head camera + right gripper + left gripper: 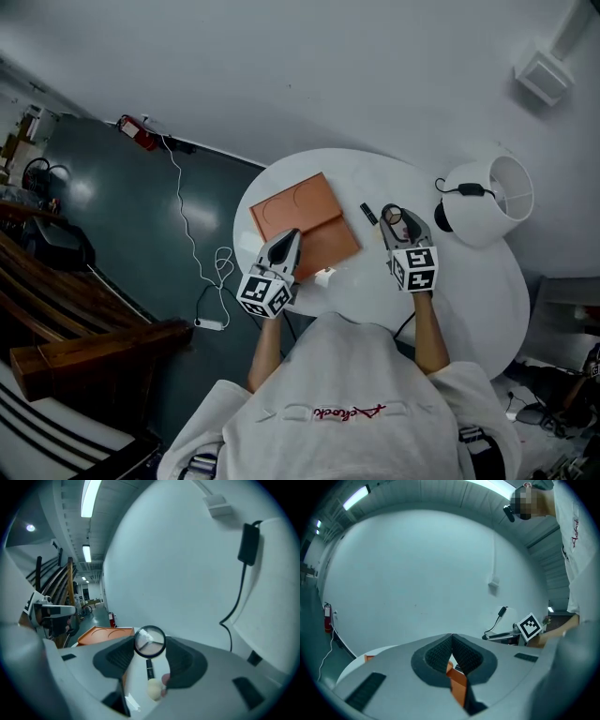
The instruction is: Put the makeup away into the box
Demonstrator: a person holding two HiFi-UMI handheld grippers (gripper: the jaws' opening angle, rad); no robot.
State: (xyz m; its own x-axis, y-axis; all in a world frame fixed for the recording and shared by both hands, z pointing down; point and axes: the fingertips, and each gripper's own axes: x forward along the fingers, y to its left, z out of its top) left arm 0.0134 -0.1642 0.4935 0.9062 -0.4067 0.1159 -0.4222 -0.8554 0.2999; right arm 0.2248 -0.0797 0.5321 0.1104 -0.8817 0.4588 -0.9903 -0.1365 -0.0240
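step: carry compact to box | right tool [150,644] pinching round compact [392,216] by its rim, clear of tabletop [459,281] | orange box [305,225] left of it, under left tool [451,637], which is pressed together, empty | I'd keep grip level, swing left, lower before spreading

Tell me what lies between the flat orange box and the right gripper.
A slim black tube lies there on the round white table, clear of the flat orange box, in the head view. The right gripper holds a small round mirror.
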